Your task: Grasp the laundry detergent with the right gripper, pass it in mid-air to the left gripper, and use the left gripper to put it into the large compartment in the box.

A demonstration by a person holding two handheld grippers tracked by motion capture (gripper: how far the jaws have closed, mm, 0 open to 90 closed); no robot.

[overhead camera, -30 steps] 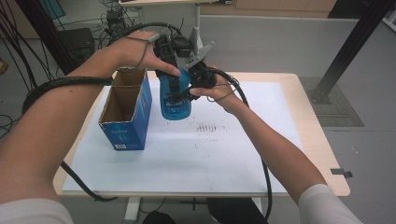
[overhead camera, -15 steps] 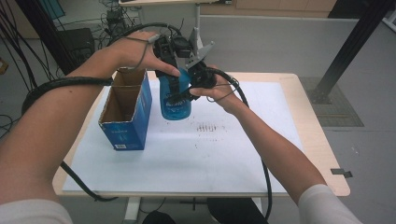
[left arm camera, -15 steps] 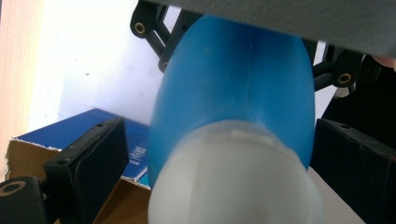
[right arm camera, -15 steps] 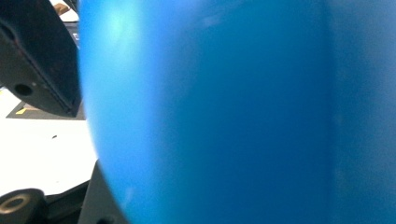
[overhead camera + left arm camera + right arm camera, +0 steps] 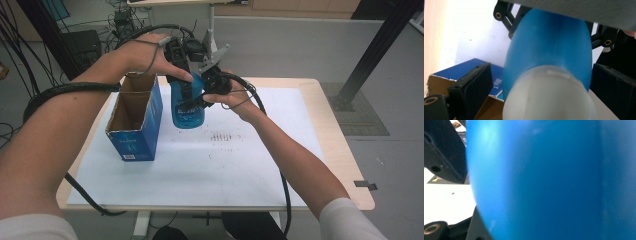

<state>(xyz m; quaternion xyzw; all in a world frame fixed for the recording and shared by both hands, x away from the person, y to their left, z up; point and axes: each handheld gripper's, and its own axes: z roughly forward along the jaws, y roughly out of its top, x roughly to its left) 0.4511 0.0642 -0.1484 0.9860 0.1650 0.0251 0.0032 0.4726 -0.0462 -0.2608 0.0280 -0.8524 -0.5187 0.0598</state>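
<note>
A blue bottle (image 5: 187, 107) with a whitish cap (image 5: 549, 100) stands upright over the white sheet, just right of an open blue cardboard box (image 5: 135, 125). I cannot tell whether its base rests on the sheet. My right gripper (image 5: 198, 101) comes in from the right and is shut on the bottle's body, which sits very close in the right gripper view (image 5: 544, 182). My left gripper (image 5: 183, 80) comes down from above. Its jaws sit on either side of the cap, open, with a small gap at one jaw (image 5: 471, 85).
The box (image 5: 494, 75) is empty with its flaps up, at the left of the wooden table (image 5: 345, 165). A white sheet (image 5: 250, 170) with a faint red smudge covers most of the top. Cables trail off the left edge and front.
</note>
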